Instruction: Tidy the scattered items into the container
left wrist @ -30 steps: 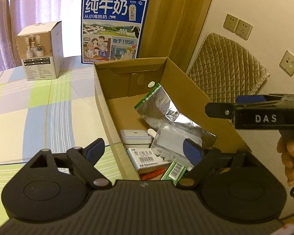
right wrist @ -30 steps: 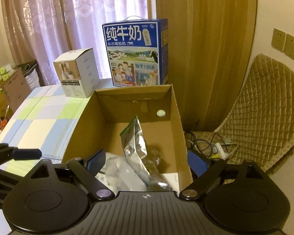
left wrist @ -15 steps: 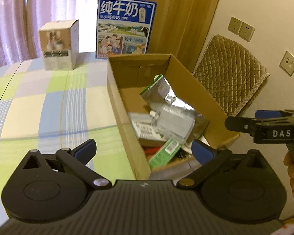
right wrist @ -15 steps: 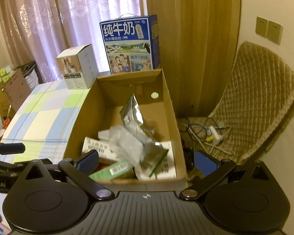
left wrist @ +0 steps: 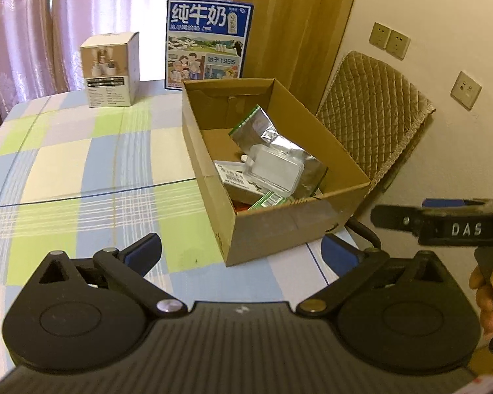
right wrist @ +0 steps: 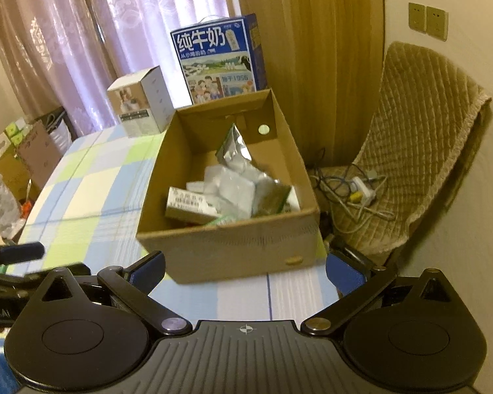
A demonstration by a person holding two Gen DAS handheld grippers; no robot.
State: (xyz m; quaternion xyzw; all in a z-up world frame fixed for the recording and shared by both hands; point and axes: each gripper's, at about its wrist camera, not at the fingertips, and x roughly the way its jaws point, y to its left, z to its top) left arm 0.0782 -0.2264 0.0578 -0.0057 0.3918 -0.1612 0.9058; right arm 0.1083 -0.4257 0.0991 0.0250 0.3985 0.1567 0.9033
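Cardboard box [left wrist: 279,226] of packets on table [left wrist: 82,164]; both claws [left wrist: 241,251] [right wrist: 245,267] gape empty. Right view alone shows cables [right wrist: 355,190] on chair [right wrist: 427,138].

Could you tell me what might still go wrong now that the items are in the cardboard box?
The cardboard box sits right at the table's edge beside the chair; a nudge could tip it off. The foil pouch stands tall and propped, so it may flop over the rim.

Black left gripper [left wrist: 241,251] with blue pads; right gripper [right wrist: 245,267] marked "DAS".
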